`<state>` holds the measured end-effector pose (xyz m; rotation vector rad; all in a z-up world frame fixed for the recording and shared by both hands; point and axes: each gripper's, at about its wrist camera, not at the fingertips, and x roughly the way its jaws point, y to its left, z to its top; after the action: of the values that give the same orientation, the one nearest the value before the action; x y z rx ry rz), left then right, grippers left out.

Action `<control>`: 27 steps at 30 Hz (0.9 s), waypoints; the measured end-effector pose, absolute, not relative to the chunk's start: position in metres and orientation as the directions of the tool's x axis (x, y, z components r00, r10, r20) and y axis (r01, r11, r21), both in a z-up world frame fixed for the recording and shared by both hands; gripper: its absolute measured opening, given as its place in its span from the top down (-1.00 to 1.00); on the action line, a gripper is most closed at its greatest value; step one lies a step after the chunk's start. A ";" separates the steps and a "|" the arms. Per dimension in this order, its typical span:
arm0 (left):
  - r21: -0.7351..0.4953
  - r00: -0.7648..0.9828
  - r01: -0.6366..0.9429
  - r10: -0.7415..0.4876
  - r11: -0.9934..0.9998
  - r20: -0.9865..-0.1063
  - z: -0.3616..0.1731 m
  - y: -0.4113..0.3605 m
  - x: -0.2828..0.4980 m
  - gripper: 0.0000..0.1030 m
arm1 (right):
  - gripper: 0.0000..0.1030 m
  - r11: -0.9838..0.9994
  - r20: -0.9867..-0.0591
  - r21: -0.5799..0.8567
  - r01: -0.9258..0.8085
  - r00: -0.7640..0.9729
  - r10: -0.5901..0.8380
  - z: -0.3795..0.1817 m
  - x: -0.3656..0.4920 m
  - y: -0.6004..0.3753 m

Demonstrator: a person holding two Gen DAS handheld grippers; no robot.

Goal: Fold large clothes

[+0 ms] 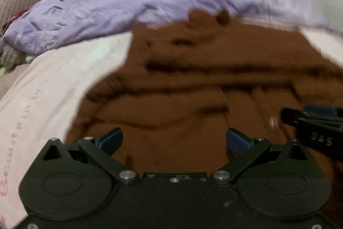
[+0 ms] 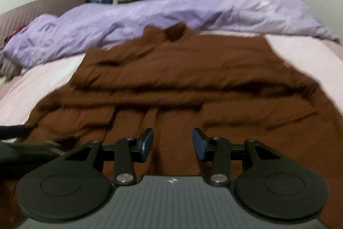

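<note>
The brown garment [image 2: 182,83] lies rumpled on the bed's pale sheet [image 2: 42,83], spreading ahead of and beneath both tongs. The left tongs [image 1: 174,141] stand wide with only cloth behind the gap. The right tongs [image 2: 172,144] are narrower, yet nothing is pinched between the blue pads [image 2: 148,143]. Beyond the garment, farthest from the tongs, a lilac quilt [image 2: 150,20] is bunched.

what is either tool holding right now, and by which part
Nothing is held. The left tool and the right tool both stand open above the brown garment on the bed, with no cloth between their pads.
</note>
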<state>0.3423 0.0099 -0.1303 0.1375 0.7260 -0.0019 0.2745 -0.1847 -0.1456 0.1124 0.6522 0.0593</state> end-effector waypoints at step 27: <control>0.213 0.703 -0.175 0.274 0.961 -0.656 -0.151 0.108 0.331 -1.00 | 0.07 0.980 -0.633 0.178 0.084 0.773 0.049 -0.156 0.245 -0.265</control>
<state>0.3306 0.1077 -0.1514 0.1383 0.7509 0.2507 0.2449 -0.2648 -0.1562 0.2012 0.6885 -0.0195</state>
